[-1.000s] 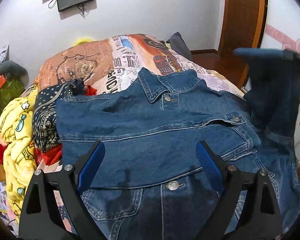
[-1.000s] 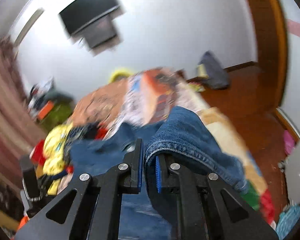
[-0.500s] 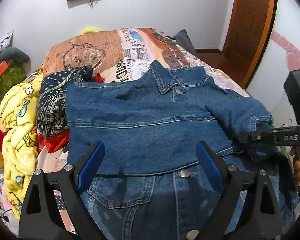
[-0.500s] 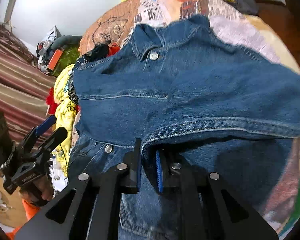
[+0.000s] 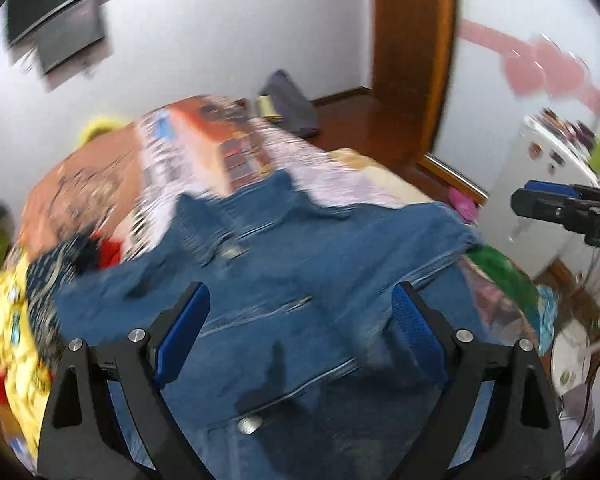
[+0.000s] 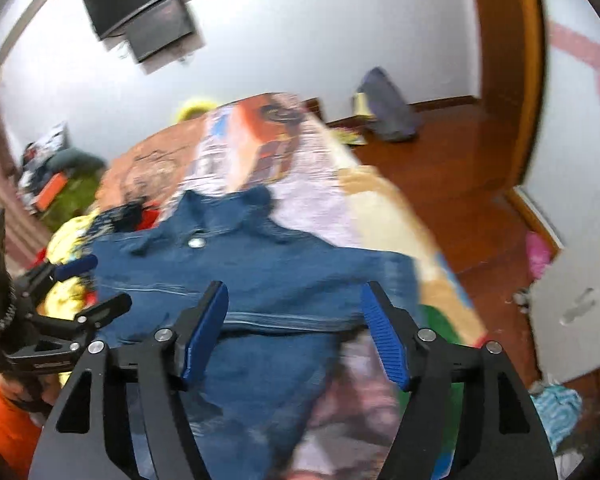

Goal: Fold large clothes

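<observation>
A blue denim jacket (image 5: 300,280) lies front-up on the bed, collar toward the far wall, with both sleeves folded across its chest. It also shows in the right wrist view (image 6: 260,276). My left gripper (image 5: 300,332) is open and empty, hovering above the jacket's lower half. My right gripper (image 6: 296,332) is open and empty above the jacket's right side; it shows from the side at the right of the left wrist view (image 5: 548,200). The left gripper shows at the left edge of the right wrist view (image 6: 92,284). Both views are motion-blurred.
The bed has a newspaper-print cover (image 6: 260,152). A pile of yellow, red and patterned clothes (image 5: 16,320) lies at the bed's left. A wooden door (image 5: 412,52), a wall TV (image 6: 148,12) and a white appliance (image 5: 548,200) surround the bed. A grey bag (image 6: 388,112) sits on the floor.
My right gripper laid the sleeve across the jacket, opened, let go and lifted away to the right. The left gripper stayed open and swung to the right.
</observation>
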